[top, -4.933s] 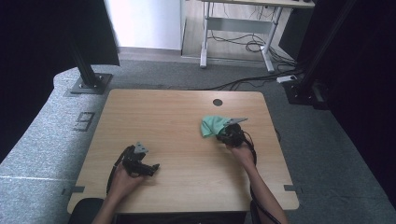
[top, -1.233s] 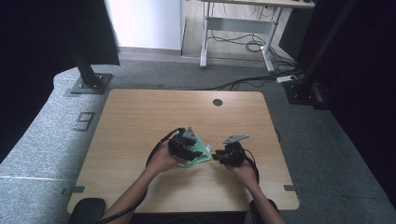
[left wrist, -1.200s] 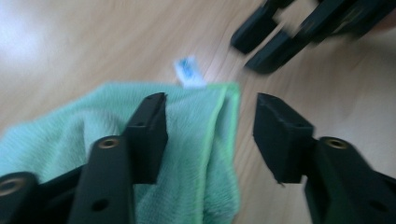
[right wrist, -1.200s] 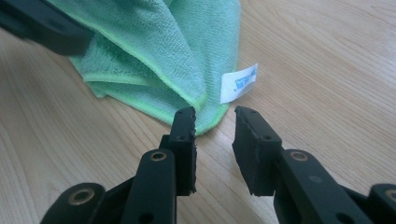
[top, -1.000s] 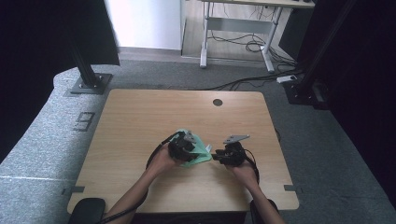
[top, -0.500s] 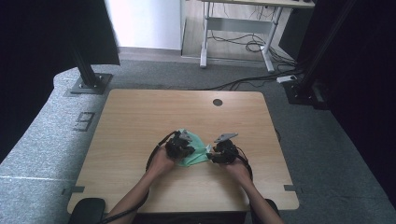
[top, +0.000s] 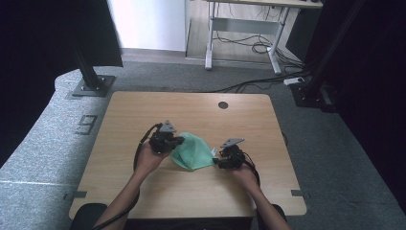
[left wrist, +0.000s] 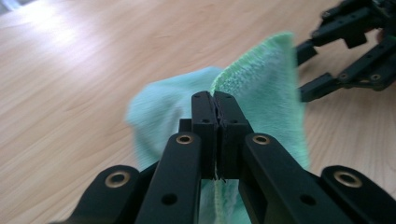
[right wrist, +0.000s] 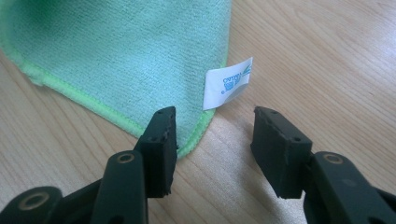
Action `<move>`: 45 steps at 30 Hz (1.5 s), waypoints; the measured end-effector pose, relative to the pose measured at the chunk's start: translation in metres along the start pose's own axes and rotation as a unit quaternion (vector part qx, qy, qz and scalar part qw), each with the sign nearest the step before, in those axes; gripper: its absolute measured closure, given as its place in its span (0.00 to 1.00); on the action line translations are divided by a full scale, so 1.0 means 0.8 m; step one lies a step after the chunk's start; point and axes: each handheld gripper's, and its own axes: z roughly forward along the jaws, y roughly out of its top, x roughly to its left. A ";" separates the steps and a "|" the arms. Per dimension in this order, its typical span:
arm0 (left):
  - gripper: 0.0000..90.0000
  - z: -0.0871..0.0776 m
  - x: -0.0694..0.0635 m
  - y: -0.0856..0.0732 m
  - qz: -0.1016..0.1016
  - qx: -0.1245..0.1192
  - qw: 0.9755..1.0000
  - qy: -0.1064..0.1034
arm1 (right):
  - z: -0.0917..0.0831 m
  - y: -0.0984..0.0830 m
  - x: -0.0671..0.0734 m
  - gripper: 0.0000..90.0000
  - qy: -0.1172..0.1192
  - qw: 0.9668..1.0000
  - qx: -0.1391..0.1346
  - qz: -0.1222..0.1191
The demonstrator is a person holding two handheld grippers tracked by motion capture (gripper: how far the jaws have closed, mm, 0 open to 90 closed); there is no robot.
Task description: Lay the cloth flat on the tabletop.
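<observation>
Left tool (top: 178, 140), centre-left of the high view: jaws pressed together on a fold of the green cloth (top: 191, 151). Left gripper view confirms it, with the pads (left wrist: 205, 122) meeting at mid-frame, a stitched hem pinched between them and cloth bunched up behind. The high view is too coarse to show that pinch.

Right tool (top: 216, 161), just right of centre in the high view: jaws apart, holding nothing. Right gripper view shows its tips (right wrist: 212, 147) straddling one corner of the cloth (right wrist: 116, 51) low in the frame, the left pad at the hem edge, the right pad over bare wood. The right tool's jaws have just been opening, with only that corner between them.

Bench (top: 143, 110): light wood, with a round hole (top: 222, 105) near its far edge, seen from the high view alone.

Cloth: lies mid-bench between the two tools, its left side gathered at the left tool, its right corner flat on the wood.

Right tool also appears in the left gripper view, upper right (left wrist: 327, 70), blurred, near the cloth's edge.

Label (right wrist: 227, 83): small white tag with blue print, standing off the cloth's hem, upper centre of the right gripper view; in the high view it is a pale speck only.
</observation>
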 end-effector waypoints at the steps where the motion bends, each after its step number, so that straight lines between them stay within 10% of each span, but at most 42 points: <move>1: 0.97 -0.004 0.005 -0.005 -0.004 0.002 1.000 0.004 | 0.000 0.000 0.000 0.59 0.000 1.000 0.000 0.001; 6: 0.97 -0.009 0.021 -0.039 -0.036 0.010 0.999 0.008 | -0.002 0.000 0.006 0.89 0.018 1.000 0.001 -0.001; 15: 0.97 -0.008 0.023 -0.062 -0.047 0.010 0.999 -0.003 | -0.008 0.005 0.014 0.97 0.027 1.000 0.008 -0.010; 31: 0.97 -0.046 0.005 -0.025 -0.021 -0.038 0.999 -0.026 | -0.100 0.040 -0.003 0.98 0.005 0.997 -0.074 -0.015; 45: 0.97 -0.090 0.031 0.031 -0.033 -0.101 0.994 -0.011 | -0.156 0.116 -0.029 0.98 -0.043 0.991 -0.125 -0.027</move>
